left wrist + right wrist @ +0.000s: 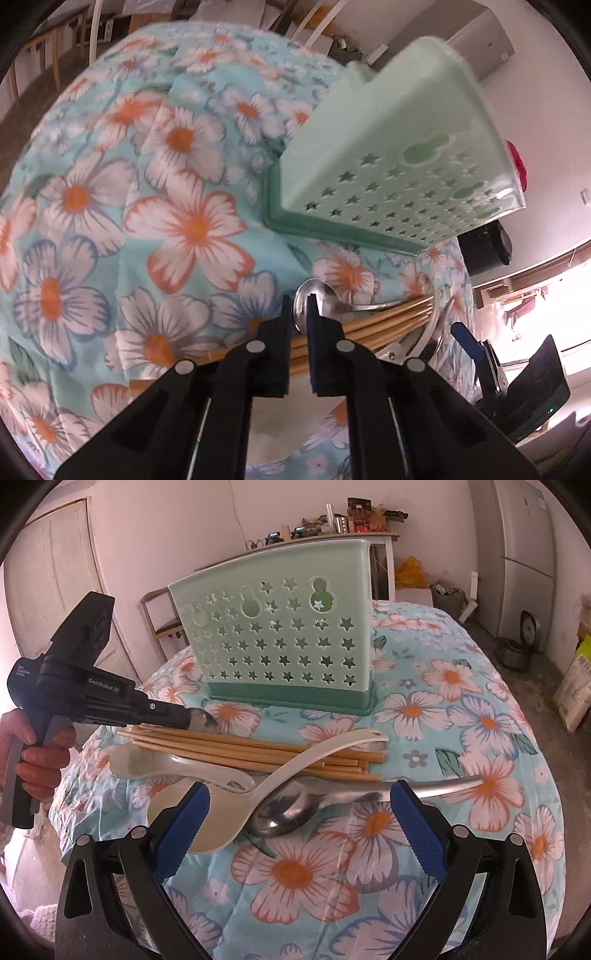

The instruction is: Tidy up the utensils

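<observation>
1. The task looked barely begun: bamboo chopsticks (pixel 255 751), a white plastic rice paddle (pixel 236 812), a white plastic spoon (pixel 173 766) and a large metal spoon (pixel 295 812) all lay in a loose heap on the floral tablecloth (pixel 461 720), none yet sorted.
2. The green utensil holder (pixel 280 638), star-perforated, stood upright behind the heap; its inside was hidden, so I could not tell whether it held anything.
3. The left gripper (pixel 303 299) had its jaws pinched on the bowl of a small metal spoon (pixel 321 295) at the chopsticks' far end.
4. The right gripper (pixel 299 808) hung over the large spoon with fingers spread wide, holding nothing.
</observation>
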Demonstrator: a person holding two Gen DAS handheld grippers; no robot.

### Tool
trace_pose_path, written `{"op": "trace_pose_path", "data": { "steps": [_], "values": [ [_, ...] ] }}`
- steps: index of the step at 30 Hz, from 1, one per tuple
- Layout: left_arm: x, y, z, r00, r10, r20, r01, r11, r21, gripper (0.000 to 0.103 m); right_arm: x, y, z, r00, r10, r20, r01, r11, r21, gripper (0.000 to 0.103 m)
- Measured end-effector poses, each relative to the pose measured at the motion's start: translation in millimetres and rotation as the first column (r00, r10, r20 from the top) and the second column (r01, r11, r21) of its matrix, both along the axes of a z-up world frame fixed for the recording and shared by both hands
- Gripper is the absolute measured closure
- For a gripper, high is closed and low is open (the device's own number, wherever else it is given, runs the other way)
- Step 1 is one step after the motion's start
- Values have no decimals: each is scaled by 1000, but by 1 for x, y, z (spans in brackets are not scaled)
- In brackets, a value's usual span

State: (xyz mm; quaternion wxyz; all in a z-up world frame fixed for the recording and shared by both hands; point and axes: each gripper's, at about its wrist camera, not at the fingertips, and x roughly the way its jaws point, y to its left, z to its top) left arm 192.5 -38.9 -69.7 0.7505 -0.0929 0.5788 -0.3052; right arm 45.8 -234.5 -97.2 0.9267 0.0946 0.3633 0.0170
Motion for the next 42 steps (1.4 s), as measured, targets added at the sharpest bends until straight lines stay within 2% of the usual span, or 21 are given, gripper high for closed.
{"op": "trace_pose_path", "data": {
  "steps": [4, 6, 9, 12, 14, 17, 21, 25, 27, 29, 31, 32, 34, 37, 39, 42],
  "values": [
    [4, 9, -10, 995, -12, -98, 6, 998, -60, 96, -3, 4, 4, 1000, -9, -7, 9, 1000, -22, 9],
    [7, 12, -12, 995, -6, -103, -2, 997, -83, 97, -5, 6, 6, 1000, -17, -8, 16, 999, -34, 9],
    [8, 17, -5, 998, 5, -68, -13, 993, -115, 99, -9, 10, 12, 1000, -23, 5, 24, 998, -62, 9],
    [7, 28, 14, 999, 23, 33, -18, 991, -132, 100, -18, 21, 18, 1000, -3, 27, 6, 991, -130, 9],
    [9, 31, 18, 997, 30, 64, -21, 991, -131, 100, -25, 34, 19, 999, 39, 31, -33, 980, -194, 10],
    [13, 38, 15, 996, 54, 72, -44, 989, -139, 100, -32, 55, 18, 994, 108, 21, -97, 951, -292, 20],
    [13, 47, 12, 987, 111, 120, -92, 983, -156, 100, -37, 87, 11, 981, 195, 4, -170, 866, -470, 31],
    [9, 43, 11, 982, 133, 135, -108, 978, -178, 100, -40, 114, -1, 959, 281, -45, -246, 737, -630, 40],
    [4, 34, 12, 979, 134, 151, -104, 976, -191, 101, -43, 127, -8, 944, 324, -67, -275, 656, -702, 43],
    [-1, 27, 14, 976, 131, 174, -97, 977, -192, 101, -42, 132, -14, 938, 337, -84, -287, 615, -735, 49],
    [-6, 27, 19, 972, 126, 200, -86, 977, -195, 101, -38, 134, -16, 939, 330, -93, -282, 590, -756, 57],
    [-10, 25, 21, 969, 124, 213, -82, 977, -197, 101, -36, 136, -17, 940, 324, -101, -283, 582, -762, 60],
    [-15, 23, 27, 963, 125, 238, -76, 976, -203, 102, -33, 138, -18, 941, 315, -123, -292, 575, -765, 79],
    [-26, 21, 36, 948, 125, 294, -64, 976, -208, 102, -36, 140, -16, 939, 314, -138, -306, 587, -749, 97],
    [-34, 21, 43, 936, 122, 331, -56, 978, -201, 102, -41, 140, -12, 941, 313, -130, -302, 598, -743, 99],
    [-47, 20, 55, 913, 115, 392, -46, 983, -180, 102, -43, 133, 4, 952, 294, -88, -269, 661, -700, 100]
  ]
}}
